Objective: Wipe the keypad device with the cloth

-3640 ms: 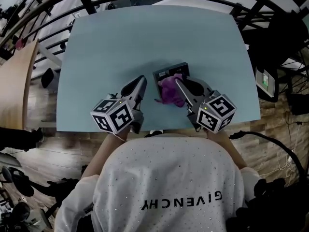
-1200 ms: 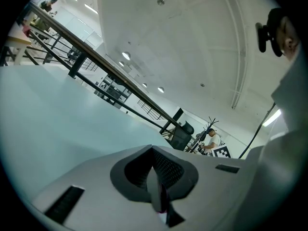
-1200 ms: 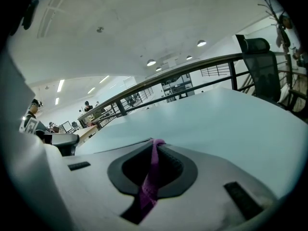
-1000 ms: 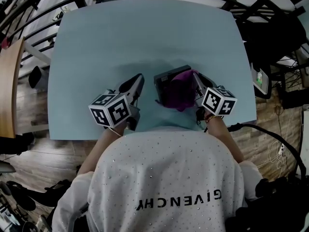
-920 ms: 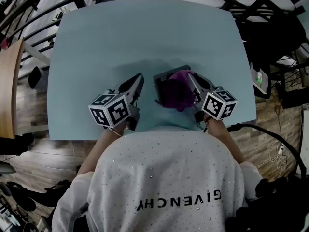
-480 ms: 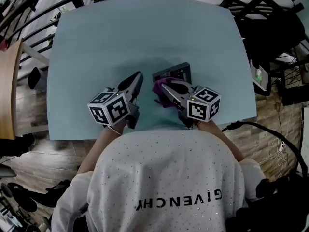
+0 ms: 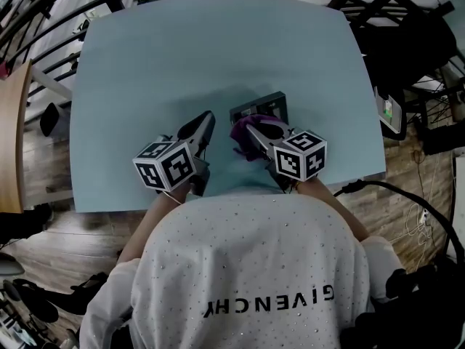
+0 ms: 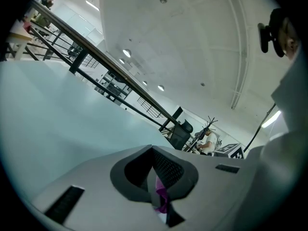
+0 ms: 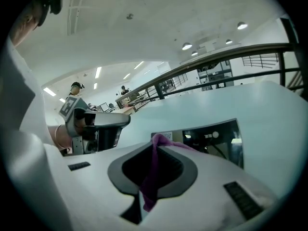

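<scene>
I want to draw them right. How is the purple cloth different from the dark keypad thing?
The cloth is purple, and the keypad device is dark. The cloth is soft and bunched up, but the keypad device is flat with straight edges. The cloth is pinched in the right gripper, while the keypad device lies on the table with nothing gripping it. Both are close together near the table's front edge.

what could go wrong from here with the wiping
1. Nothing holds the keypad device on the table: the left tool sits beside it, not on it, so a wipe may shove it along.
2. The right tool pinches only a thin fold of the cloth, so the cloth could slip out, or the hard jaw tips might scrape the device's glossy face.
</scene>
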